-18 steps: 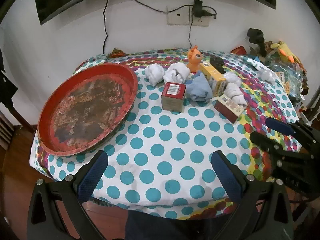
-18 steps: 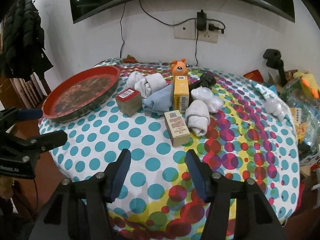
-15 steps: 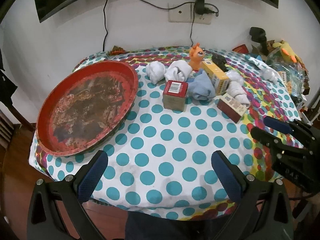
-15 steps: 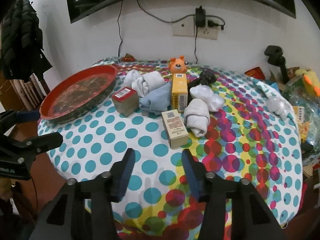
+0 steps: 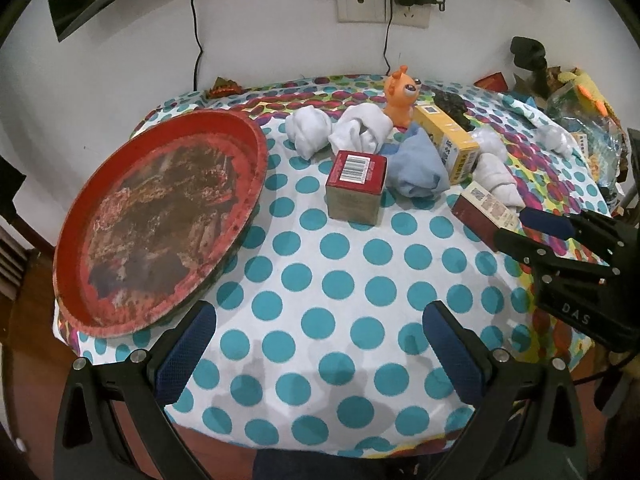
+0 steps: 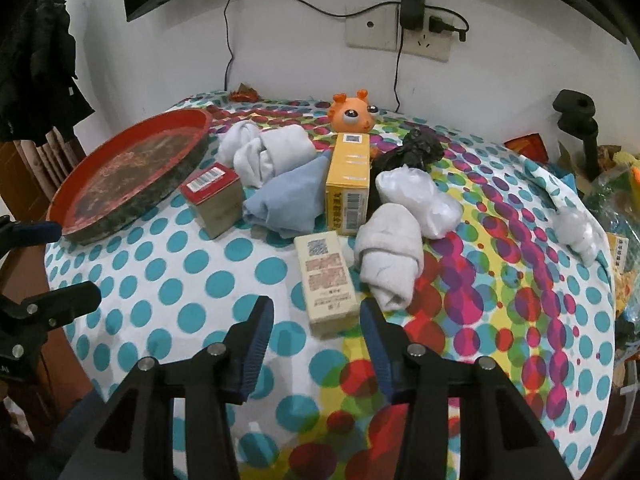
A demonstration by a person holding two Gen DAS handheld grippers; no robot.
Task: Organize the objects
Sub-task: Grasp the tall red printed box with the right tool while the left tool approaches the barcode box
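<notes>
The letters "DAS" are printed in white on the black body of the right hand-held gripper (image 5: 536, 226). A barcode label is seen on the red top of a squat cardboard box (image 5: 355, 187), and a QR code on the cream carton (image 6: 326, 280) lying flat just ahead of the right hand-held gripper (image 6: 317, 320), whose blue-padded fingers are held apart around nothing. The left hand-held gripper (image 5: 319, 334) is likewise spread wide and empty above the near edge of the table (image 5: 344, 280) (dotted cloth). A round red tray (image 5: 160, 220), worn and empty, is set at the left edge. Rolled white socks (image 6: 390, 256) and a yellow carton (image 6: 348, 180) are clustered toward the far edge.
</notes>
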